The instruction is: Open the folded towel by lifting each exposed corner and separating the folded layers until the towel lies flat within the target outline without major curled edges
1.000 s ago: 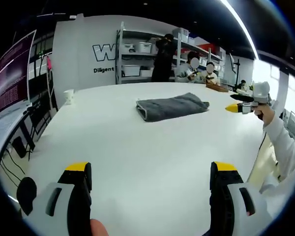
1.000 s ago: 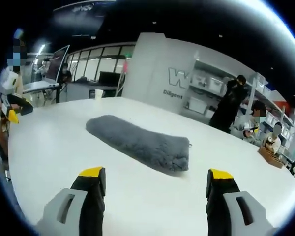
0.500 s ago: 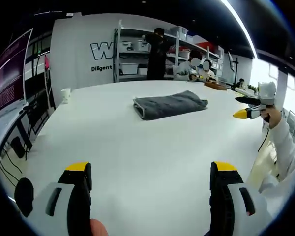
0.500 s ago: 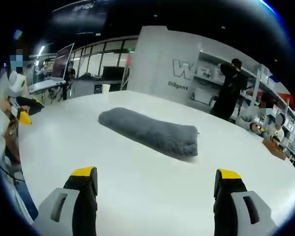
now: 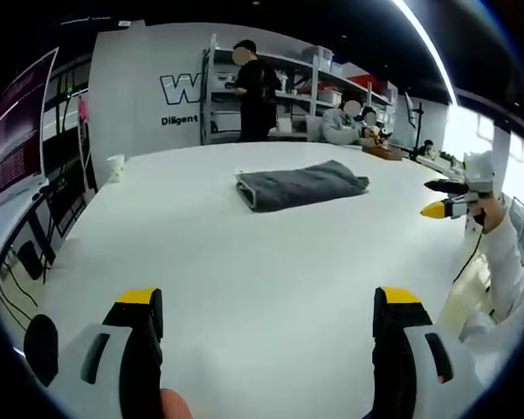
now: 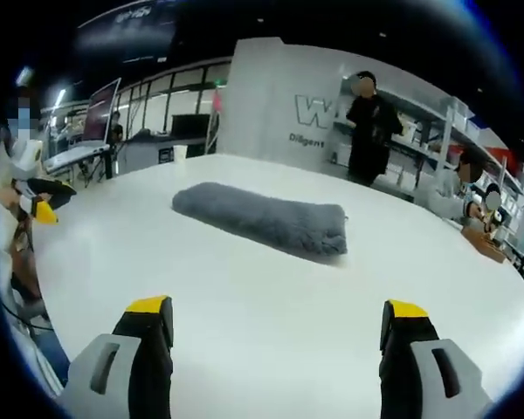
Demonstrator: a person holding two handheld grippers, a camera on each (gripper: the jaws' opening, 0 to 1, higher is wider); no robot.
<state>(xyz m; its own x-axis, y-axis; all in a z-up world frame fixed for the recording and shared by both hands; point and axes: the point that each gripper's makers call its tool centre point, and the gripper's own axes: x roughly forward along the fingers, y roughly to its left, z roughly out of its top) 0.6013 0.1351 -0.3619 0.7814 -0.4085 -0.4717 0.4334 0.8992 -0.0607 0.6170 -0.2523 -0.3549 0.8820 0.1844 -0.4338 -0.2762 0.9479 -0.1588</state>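
Observation:
A folded grey towel (image 5: 300,184) lies on the white table (image 5: 244,262), well beyond my left gripper (image 5: 268,301), whose jaws stand wide apart with nothing between them. In the right gripper view the same towel (image 6: 262,221) lies across the table (image 6: 262,297) ahead of my right gripper (image 6: 279,310), also open and empty. The right gripper (image 5: 447,197) shows at the right edge of the left gripper view, held by a person's hand. The left gripper (image 6: 39,199) appears at the left edge of the right gripper view.
A white cup (image 5: 117,167) stands near the table's far left edge. Shelving (image 5: 271,96) with bins lines the back wall, where a person in black (image 5: 249,92) stands. Seated people work at the far right. A monitor (image 5: 17,131) is at the left.
Both views have shifted slightly with the hands. The person in black has walked left along the shelving. The right gripper has dropped a little lower in the left gripper view.

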